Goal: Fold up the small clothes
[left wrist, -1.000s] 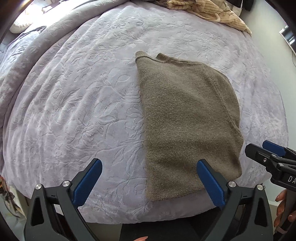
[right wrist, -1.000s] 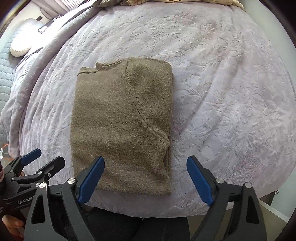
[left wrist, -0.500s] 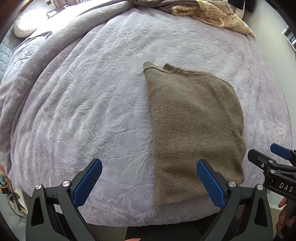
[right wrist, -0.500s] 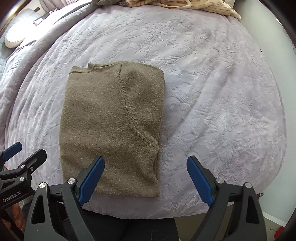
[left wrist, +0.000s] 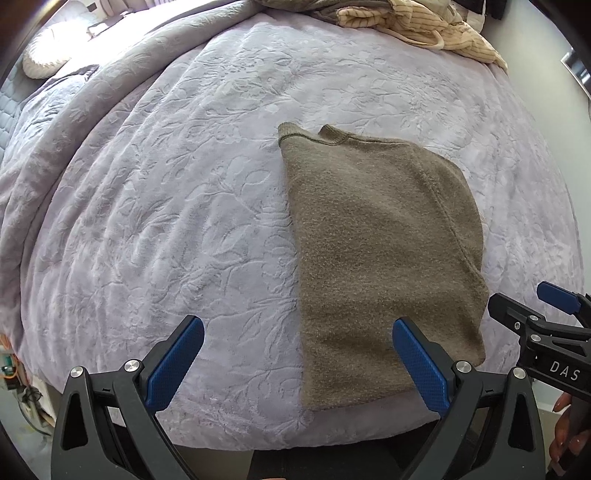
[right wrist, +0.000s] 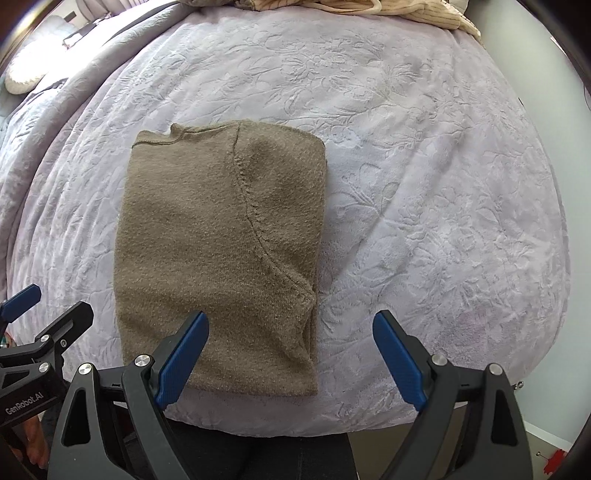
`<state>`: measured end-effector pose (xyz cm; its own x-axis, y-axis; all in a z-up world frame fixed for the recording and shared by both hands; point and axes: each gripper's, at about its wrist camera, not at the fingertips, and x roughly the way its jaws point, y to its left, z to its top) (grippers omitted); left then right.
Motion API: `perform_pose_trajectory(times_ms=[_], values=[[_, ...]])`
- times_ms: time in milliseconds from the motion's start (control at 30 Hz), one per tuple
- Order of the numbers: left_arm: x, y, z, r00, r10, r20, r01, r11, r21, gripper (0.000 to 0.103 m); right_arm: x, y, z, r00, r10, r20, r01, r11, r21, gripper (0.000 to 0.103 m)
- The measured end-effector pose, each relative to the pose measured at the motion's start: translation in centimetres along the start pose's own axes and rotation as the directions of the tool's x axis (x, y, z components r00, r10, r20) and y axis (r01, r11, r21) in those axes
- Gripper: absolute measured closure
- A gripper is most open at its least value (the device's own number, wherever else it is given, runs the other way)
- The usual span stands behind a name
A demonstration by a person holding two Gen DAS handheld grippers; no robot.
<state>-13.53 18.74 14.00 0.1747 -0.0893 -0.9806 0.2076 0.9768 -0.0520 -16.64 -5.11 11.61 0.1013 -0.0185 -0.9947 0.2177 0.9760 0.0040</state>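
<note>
Both of my grippers hang over the near edge of the bed point(left wrist: 155, 206), holding nothing. My left gripper point(left wrist: 297, 363) has its 2 blue fingers point(left wrist: 175, 363) spread wide, and beneath it I see bare lilac bedspread on the left and the left part of the folded sweater point(left wrist: 380, 258). That olive-brown sweater lies flat near the bed's near edge, neckline toward the far side, with a sleeve seam curving down its right part. My right gripper point(right wrist: 291, 360) is likewise spread apart, its left finger above the sweater's near right corner and its right finger over bare bedspread. At the far right corner of the bed lies a striped cream garment point(left wrist: 439, 29), well apart from the sweater.
</note>
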Motion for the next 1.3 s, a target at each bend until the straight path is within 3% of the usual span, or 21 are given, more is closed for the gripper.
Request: perform_pose_trajectory(times_ms=[1300], values=[[0.15, 0.68, 0.21, 1.000, 0.011, 0.004, -0.011, 1.000, 0.003, 0.001, 0.12, 0.20, 0.29, 1.000, -0.008, -0.004, 0.008, 1.000, -0.007, 0.011]])
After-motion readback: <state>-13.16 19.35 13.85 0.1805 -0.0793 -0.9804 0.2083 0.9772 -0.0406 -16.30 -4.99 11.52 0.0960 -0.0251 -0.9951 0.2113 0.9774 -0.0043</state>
